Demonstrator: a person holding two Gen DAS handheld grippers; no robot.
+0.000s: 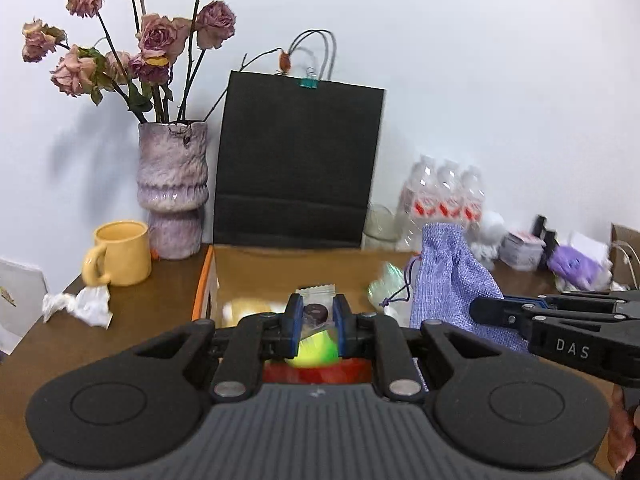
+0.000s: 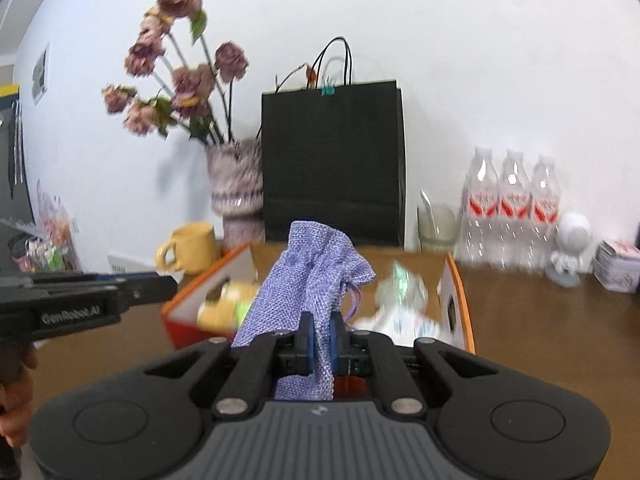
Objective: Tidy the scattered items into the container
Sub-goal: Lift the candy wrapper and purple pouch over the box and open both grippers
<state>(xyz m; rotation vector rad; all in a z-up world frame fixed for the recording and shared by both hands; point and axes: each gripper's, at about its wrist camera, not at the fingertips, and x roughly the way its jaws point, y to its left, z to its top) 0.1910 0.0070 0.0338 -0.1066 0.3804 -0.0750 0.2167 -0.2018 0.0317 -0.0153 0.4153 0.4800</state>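
Observation:
An open cardboard box with orange sides stands on the brown table. My left gripper is shut on a small clear packet with a dark round piece, held over the box. Below it lies a yellow-green ball. My right gripper is shut on a purple woven drawstring pouch, also in the left wrist view, held above the box. Inside the box lie a yellow item and shiny crumpled wrappers.
A black paper bag stands behind the box. A vase of dried roses, a yellow mug and crumpled tissue sit to the left. Water bottles, a glass, a white figurine stand to the right.

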